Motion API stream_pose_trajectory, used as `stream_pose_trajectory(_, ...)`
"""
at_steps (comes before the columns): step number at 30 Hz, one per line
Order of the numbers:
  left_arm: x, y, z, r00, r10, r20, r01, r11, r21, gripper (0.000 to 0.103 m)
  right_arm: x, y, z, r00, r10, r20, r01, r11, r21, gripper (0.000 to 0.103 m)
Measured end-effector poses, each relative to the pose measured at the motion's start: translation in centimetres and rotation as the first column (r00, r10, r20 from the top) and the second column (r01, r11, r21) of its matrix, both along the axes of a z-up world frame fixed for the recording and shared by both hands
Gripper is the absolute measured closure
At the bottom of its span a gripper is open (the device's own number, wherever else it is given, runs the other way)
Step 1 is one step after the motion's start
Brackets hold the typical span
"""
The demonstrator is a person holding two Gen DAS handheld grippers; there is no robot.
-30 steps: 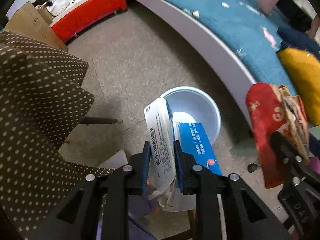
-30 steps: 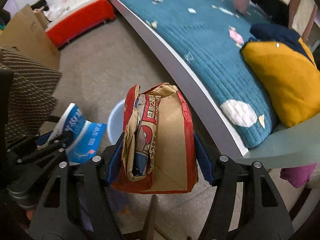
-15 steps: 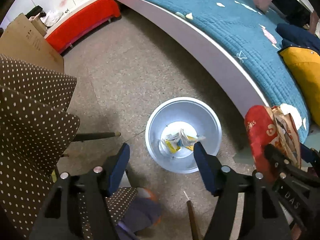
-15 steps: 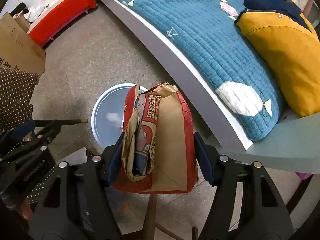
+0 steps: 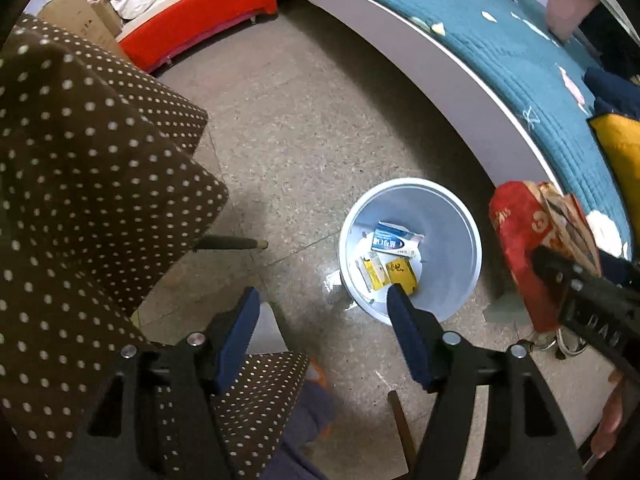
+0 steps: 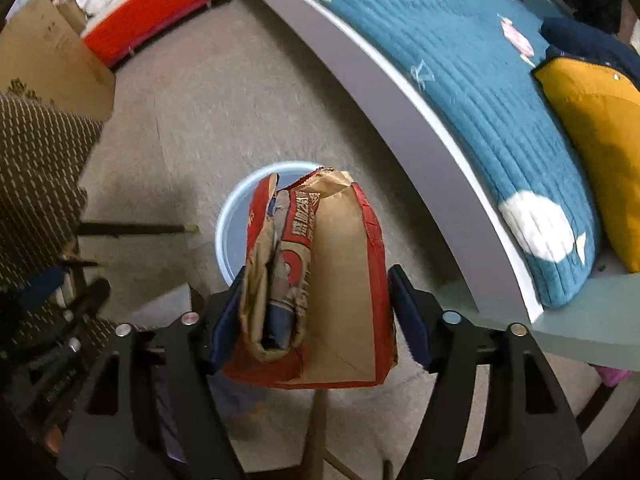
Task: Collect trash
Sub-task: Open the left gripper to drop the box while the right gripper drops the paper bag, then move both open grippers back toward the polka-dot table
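So both grippers are pointed steeply down over a pale blue waste bin [image 5: 472,240] sitting on the speckled floor [image 5: 300,120], just off the white edge of the bed [image 5: 420,36] with the teal quilt, which makes sense since the job is dumping trash and you want the stuff straight above the opening before you let go. The left gripper [image 5: 320,320] has its jaws well apart with nothing between them, just floor and the near rim of the bin showing in the gap. Down in the bin there's already a blue and white carton [image 5: 390,240] lying flat plus a yellow box [image 5: 390,276] beside it, so I'd guess that side has done its drop. The right gripper [image 6: 310,312] has a crumpled red and brown paper bag [image 6: 320,280] standing upright between its jaws, hanging right over the bin in its own view. Those jaws are opening now: the left pad looks like it touches the bag, the right pad shows a sliver of gap, so I read the bag as being released, not squeezed. A brown polka-dot chair [image 5: 80,180] stands to the left of the bin, clear of the drop line.
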State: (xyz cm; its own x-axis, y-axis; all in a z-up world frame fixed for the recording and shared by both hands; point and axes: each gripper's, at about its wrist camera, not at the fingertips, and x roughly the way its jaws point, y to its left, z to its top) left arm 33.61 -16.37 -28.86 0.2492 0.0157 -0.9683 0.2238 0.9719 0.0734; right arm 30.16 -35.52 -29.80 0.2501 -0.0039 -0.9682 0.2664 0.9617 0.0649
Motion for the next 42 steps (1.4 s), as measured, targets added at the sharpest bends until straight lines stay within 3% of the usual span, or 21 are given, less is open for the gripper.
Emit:
stream_pose_trajectory(3, -0.1, 0.4, 0.7, 1.000, 0.003, 0.014, -0.003, 1.000, -0.012, 0.038, 0.0, -0.1, 0.5, 1.000, -0.018, 0.020, 0.018, 1.000, -0.005, 0.018)
stream_pose_trajectory(11, -1.1, 0.3, 0.8, 1.000, -0.011, 0.015, 0.011, 1.000, -0.021, 0.038, -1.7, 0.8, -0.9, 0.999, 0.010, -0.044, -0.010, 1.000, 0.001, 0.018)
stream_pose_trajectory(21, -2.7, -0.5, 1.2, 0.999, -0.023, 0.035, 0.024, 0.999, -0.027, 0.038, -4.0, 1.3, 0.3, 1.000, 0.019, -0.013, -0.020, 1.000, -0.005, 0.018)
stream_pose_trajectory(30, -4.9, -0.5, 4.0, 0.995, -0.051, 0.084, 0.054, 0.998, -0.032, 0.038, -6.1, 1.5, 3.7, 0.998, 0.004, 0.064, -0.002, 1.000, -0.030, 0.018)
stream_pose_trajectory(42, -9.2, 1.0, 11.5, 0.969, -0.070, 0.235, 0.094, 0.992, -0.090, 0.038, -10.1, 2.5, 10.7, 0.974, 0.009, 0.228, 0.005, 0.998, -0.061, 0.018)
